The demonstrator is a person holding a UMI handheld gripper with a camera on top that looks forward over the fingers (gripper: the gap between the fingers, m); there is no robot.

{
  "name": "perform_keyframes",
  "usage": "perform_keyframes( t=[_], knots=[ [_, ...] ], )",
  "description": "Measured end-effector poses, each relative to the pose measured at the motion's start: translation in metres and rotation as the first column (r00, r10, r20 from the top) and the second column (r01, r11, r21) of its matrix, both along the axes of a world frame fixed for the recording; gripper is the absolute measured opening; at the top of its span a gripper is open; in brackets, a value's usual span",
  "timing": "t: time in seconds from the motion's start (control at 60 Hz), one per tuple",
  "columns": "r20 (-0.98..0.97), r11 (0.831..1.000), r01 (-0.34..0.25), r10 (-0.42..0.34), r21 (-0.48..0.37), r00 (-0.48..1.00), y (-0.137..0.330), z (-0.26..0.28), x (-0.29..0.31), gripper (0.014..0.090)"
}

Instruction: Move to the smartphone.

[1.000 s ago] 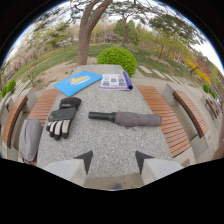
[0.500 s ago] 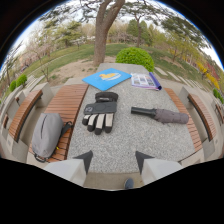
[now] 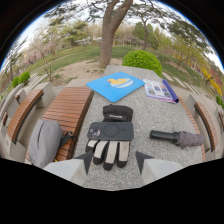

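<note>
A dark smartphone (image 3: 110,131) in a case with a ring on its back lies face down across a black and white glove (image 3: 111,135) on the stone table (image 3: 150,115). It sits just ahead of my gripper (image 3: 114,159), roughly in line with the gap between the fingers. The two fingertips (image 3: 86,161) stand apart with nothing between them, so the gripper is open. The glove's white finger ends reach down between the fingertips.
A folded dark umbrella (image 3: 177,137) lies right of the glove. Beyond are a blue sheet with a yellow duck (image 3: 116,85) and a leaflet (image 3: 160,90). A grey bag (image 3: 46,142) rests on the wooden bench (image 3: 67,112) at left; another bench (image 3: 207,122) at right.
The view has swung left and closed in: the glove with the phone has moved from ahead-left to directly in front of the fingers, and the umbrella has shifted further right.
</note>
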State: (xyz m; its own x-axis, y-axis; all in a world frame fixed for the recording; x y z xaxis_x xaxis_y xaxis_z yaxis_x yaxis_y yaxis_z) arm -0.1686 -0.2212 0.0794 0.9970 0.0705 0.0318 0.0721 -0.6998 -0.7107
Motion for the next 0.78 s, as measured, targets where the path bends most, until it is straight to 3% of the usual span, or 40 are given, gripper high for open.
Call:
perform_keyframes(
  t=[0.333,0.783],
  knots=[
    [0.020,0.999,0.009,-0.008,-0.035,1.000,0.090,-0.043,-0.009,0.0848],
    [0.005,0.999,0.007,-0.006,-0.053,1.000,0.108,-0.055,-0.017,0.0849]
  ],
)
